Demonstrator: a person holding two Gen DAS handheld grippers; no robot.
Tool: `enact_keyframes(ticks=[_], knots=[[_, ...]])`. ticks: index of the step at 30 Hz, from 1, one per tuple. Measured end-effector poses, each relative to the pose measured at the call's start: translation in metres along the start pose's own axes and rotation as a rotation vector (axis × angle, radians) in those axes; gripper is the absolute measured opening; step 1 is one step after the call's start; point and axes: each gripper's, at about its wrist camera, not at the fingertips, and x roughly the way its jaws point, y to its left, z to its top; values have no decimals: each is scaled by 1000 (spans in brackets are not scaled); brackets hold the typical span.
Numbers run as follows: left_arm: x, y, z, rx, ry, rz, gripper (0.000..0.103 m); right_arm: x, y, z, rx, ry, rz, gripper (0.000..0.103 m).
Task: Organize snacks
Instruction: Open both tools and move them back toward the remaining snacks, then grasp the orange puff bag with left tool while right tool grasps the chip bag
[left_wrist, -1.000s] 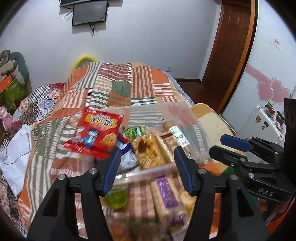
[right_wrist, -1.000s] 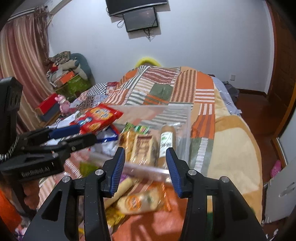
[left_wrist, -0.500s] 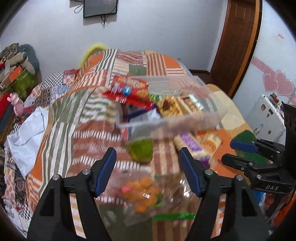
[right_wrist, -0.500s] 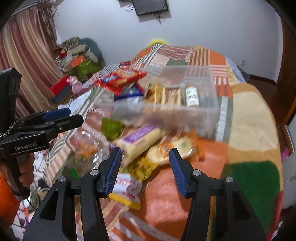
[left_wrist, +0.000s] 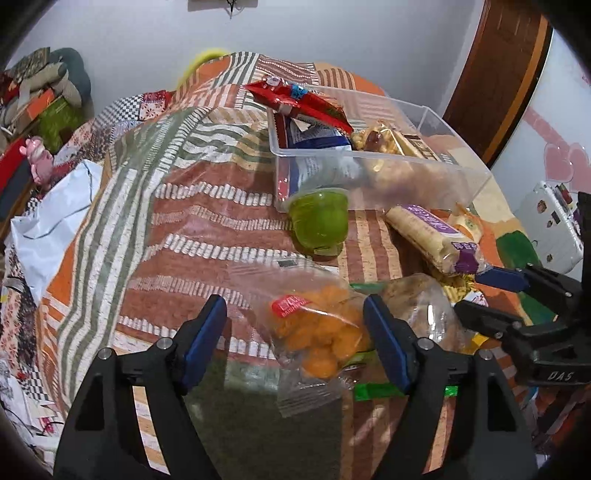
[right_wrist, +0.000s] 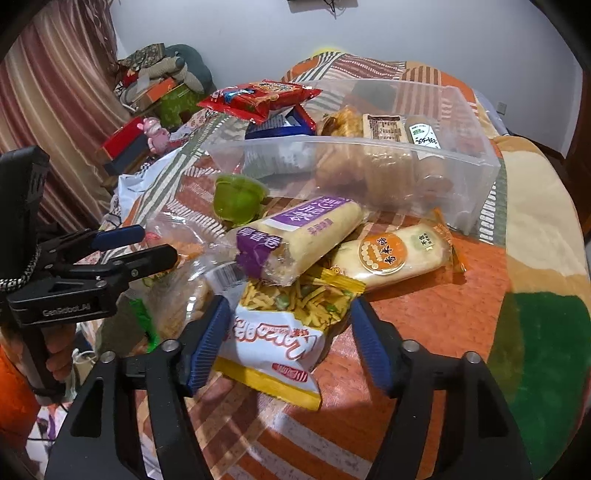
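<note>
Presently the left tool (left_wrist: 295, 334) stands wide apart and holds nothing, its fingers on either side of a clear bag of orange puffs (left_wrist: 317, 332) lying on the bed. The right tool (right_wrist: 288, 339) is likewise wide and empty, poised over a white and yellow packet of crisp sticks (right_wrist: 280, 332).

Just beyond lie a purple-labelled roll (right_wrist: 299, 236), an orange-labelled rice cake packet (right_wrist: 395, 254) and a green jelly cup (right_wrist: 238, 197), all loose on the patchwork quilt (left_wrist: 166, 206).

Farther off, the clear plastic bin (right_wrist: 476, 155) already contains several items: a red packet (right_wrist: 258, 96) riding on top of a blue one, and wrapped pastries beside a small bottle.

Judgement: the task is partly done. About five snacks remain outside the bin, which looks to have room at its right end. The loose wrappers are soft and crinkled, so liable to slip.
</note>
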Motion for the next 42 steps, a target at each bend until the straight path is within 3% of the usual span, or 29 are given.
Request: enact_keyframes(ticks=[8,11,15,17,23,32,42], knots=[[18,-1,-4,-32,33,-50,77,5,-13,-11,-3,33,-44,67],[28,5,-8,-83,60,-66,77,1,-18,-12,2,28,-42,59],[30,-2,-10,-63,32,-28,75,0,-18,-14,-3,26,-35,46],[30,-3,-10,-63,30,-36,63,-1,-16,-15,-15,25,-35,39],[22,-10,-13,-11,25,-11,58,-10,-18,-18,-13,14,-34,33],[-16,-11,-4,17,-70,20,58,-42,-28,-16,7,-54,-45,28],[-52,-26,31,40,-184,-27,58,-77,-33,12,16,-183,-52,28]])
